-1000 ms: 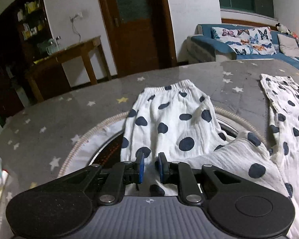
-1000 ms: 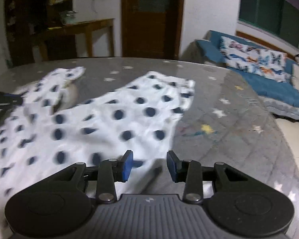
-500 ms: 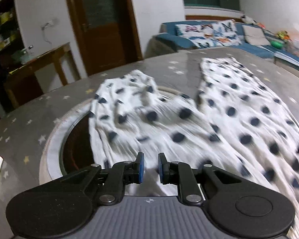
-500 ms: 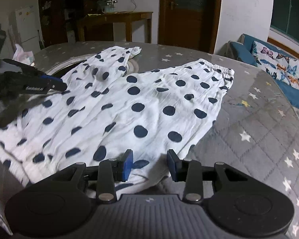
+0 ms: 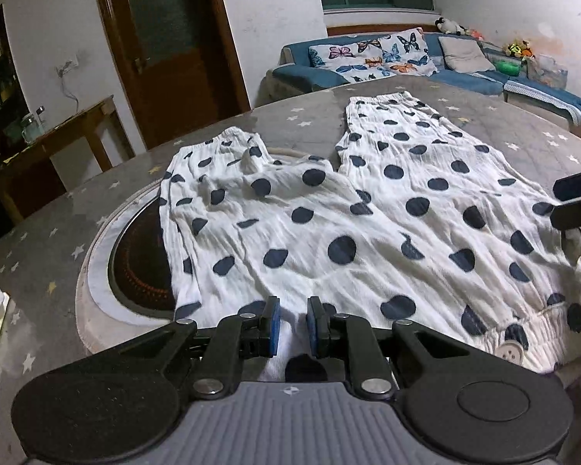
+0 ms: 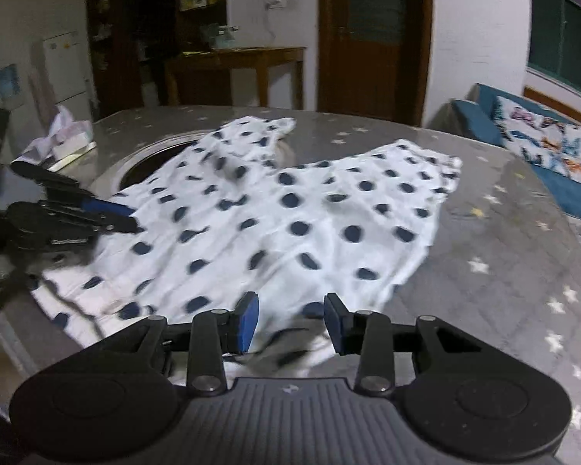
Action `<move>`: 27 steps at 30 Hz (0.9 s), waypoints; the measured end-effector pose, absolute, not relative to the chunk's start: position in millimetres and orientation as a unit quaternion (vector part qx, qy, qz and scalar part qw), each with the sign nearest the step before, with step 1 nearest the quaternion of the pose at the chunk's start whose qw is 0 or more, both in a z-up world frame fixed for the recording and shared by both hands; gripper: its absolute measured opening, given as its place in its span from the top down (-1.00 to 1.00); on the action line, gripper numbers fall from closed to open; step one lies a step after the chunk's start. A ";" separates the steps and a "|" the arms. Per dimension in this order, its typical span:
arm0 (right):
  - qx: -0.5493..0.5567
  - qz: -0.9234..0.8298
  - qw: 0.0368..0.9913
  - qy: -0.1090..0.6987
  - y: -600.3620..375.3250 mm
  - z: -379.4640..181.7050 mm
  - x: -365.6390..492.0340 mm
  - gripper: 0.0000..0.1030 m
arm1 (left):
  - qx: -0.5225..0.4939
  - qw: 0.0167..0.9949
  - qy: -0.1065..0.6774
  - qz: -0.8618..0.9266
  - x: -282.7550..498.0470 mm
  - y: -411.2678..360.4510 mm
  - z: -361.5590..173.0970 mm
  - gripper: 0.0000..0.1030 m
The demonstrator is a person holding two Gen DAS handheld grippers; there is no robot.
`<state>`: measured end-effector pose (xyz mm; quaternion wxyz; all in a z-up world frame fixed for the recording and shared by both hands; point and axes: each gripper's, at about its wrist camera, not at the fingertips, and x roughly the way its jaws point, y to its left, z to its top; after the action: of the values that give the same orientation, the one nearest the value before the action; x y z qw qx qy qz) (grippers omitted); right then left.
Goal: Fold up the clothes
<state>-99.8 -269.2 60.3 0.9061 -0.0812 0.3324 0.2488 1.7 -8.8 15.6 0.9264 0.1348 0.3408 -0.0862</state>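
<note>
White trousers with dark blue polka dots [image 5: 329,224] lie spread on the grey star-patterned table, legs pointing away, waistband near me. My left gripper [image 5: 292,323] is nearly shut with the waistband cloth between its blue pads. It also shows in the right wrist view [image 6: 108,217] at the garment's left edge. My right gripper [image 6: 290,321] is open over the waistband's right end, with the trousers [image 6: 290,224] ahead of it. Its fingers show at the right edge of the left wrist view [image 5: 577,201].
A round dark inset with a pale rim [image 5: 135,263] sits in the table, partly under the left leg. White bags and paper [image 6: 62,135] lie at the table's left edge. A blue sofa [image 5: 406,62], a wooden side table [image 6: 236,62] and a door stand beyond.
The trousers have been pulled out flat, both legs now spread side by side. Both grippers have swung round to the waistband end. The right gripper has stayed open.
</note>
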 end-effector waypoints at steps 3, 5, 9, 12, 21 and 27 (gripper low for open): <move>-0.089 0.262 0.897 0.346 -261.5 51.7 -103.2 0.28 | 0.136 0.927 0.339 -0.087 -4.9 -6.9 13.5 0.66; -0.108 0.265 0.893 0.347 -257.2 46.1 -110.5 0.27 | 0.138 0.926 0.339 -0.090 -9.6 -6.1 13.1 0.66; -0.135 0.268 0.889 0.346 -255.6 44.5 -126.4 0.28 | 0.143 0.925 0.337 -0.098 -20.7 -5.1 13.0 0.68; -0.139 0.272 0.883 0.357 -259.0 46.1 -132.0 0.28 | 0.146 0.923 0.339 -0.109 -29.4 -4.4 13.7 0.68; -0.144 0.297 0.861 0.387 -263.4 54.7 -129.3 0.27 | 0.123 0.910 0.373 -0.132 -20.7 7.7 24.4 0.68; -0.111 0.300 0.870 0.375 -271.9 74.7 -104.5 0.27 | 0.091 0.910 0.387 -0.120 0.2 17.0 37.9 0.66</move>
<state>-104.5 -271.9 74.7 0.8702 -0.1111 0.3748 0.2998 0.2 17.0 37.9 0.9097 0.0909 0.3870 -0.1196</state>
